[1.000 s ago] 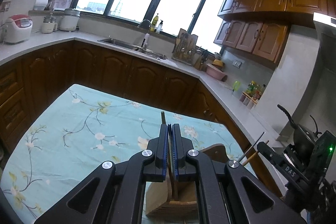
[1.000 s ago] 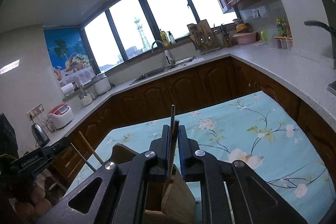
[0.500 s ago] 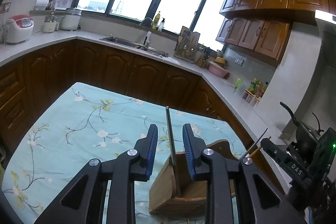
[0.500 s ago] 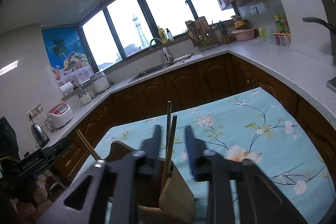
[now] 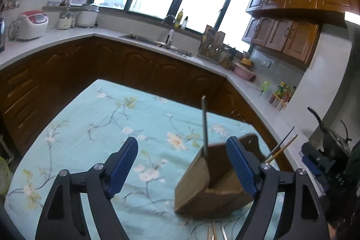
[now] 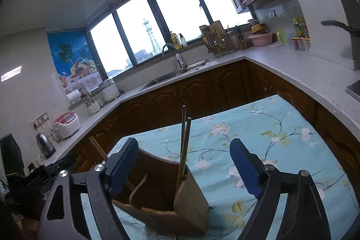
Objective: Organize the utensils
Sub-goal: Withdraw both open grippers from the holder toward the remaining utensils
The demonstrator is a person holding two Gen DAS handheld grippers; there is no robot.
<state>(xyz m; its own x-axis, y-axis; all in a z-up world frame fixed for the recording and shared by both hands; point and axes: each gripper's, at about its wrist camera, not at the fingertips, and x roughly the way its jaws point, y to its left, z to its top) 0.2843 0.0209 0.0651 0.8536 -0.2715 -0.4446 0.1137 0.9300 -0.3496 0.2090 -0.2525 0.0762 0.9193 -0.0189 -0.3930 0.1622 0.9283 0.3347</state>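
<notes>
Both the left gripper point(image 5: 182, 163) and right gripper point(image 6: 183, 164) are opening with nothing pinched, leaving the chopsticks point(image 6: 183, 150) upright in the wooden holder point(image 6: 180, 210) on the floral surface point(image 6: 270, 134); thin, stiff, light and likely slippery, they are best pinched mid-shaft.

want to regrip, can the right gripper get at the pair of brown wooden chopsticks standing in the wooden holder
Probably yes: the right gripper is opening, and the chopsticks stand free between its jaws, nothing blocking them above the wooden holder.
</notes>
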